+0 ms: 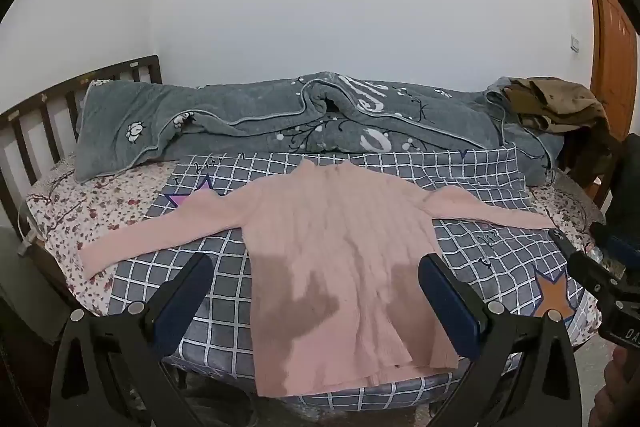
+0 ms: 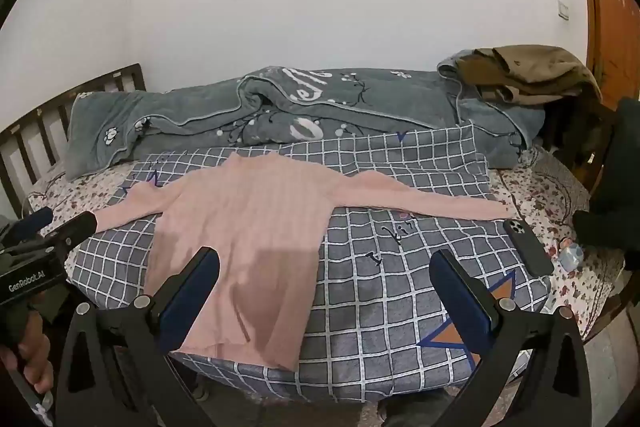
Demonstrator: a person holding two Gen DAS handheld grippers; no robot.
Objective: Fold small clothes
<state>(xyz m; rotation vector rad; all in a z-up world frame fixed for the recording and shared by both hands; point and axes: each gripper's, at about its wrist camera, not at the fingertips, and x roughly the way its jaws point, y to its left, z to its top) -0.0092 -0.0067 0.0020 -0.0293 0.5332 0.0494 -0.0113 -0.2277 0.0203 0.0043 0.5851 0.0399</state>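
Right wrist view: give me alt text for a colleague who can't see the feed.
A pink long-sleeved sweater lies flat, sleeves spread, on a grey checked cover on a bed. The open right gripper hovers over its hem, holding nothing. A black phone lies beyond the right sleeve; a grey blanket is bunched along the wall.

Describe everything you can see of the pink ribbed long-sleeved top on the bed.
The pink ribbed long-sleeved top looks like thin knit fabric. It lies flat and unfolded on the grey checked cover, collar towards the wall, hem at the near edge, both sleeves spread sideways. Shadows fall across its lower half. Neither open gripper touches it.
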